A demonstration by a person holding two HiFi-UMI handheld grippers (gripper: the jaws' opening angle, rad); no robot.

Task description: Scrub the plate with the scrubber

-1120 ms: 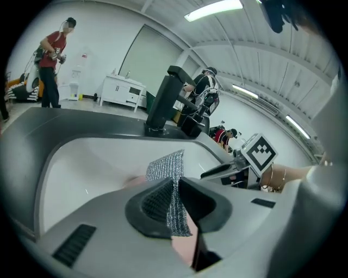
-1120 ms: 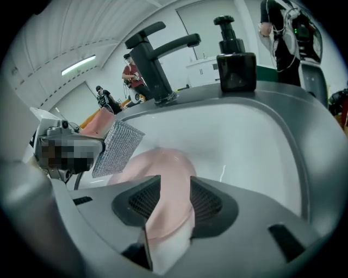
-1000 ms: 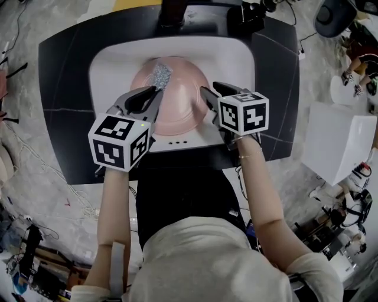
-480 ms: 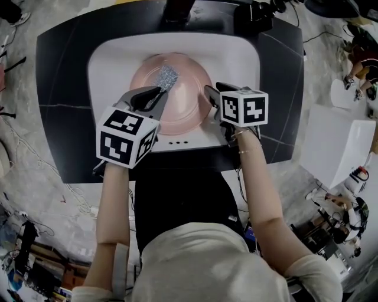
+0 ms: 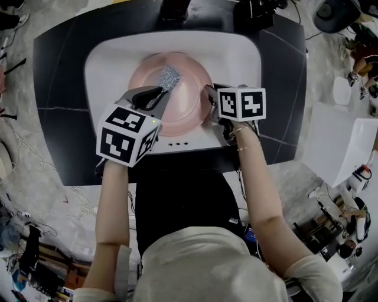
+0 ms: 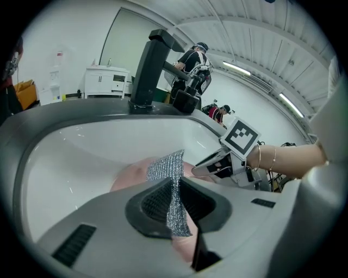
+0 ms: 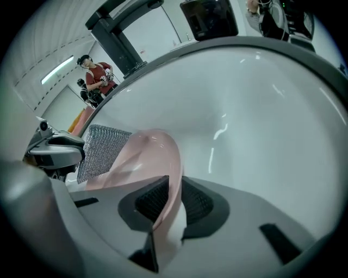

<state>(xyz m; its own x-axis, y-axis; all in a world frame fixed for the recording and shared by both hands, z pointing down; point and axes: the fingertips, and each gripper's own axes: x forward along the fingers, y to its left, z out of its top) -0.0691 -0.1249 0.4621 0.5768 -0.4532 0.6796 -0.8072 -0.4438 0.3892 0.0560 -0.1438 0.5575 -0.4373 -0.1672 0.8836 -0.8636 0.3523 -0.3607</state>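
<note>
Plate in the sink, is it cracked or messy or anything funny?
Nothing stands out. The pink plate sits whole in the sink, with no cracks or spills. The right gripper is closing its fingers on the rim, and the left gripper holds the silver scrubber over it.

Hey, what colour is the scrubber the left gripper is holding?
The scrubber is silvery grey, a sparkly mesh; clearest in the left gripper view.

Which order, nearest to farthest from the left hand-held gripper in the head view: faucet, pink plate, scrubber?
1. scrubber: clamped in the left hand-held gripper.
2. pink plate: just beneath it, in the sink.
3. faucet: at the sink's far edge.
</note>
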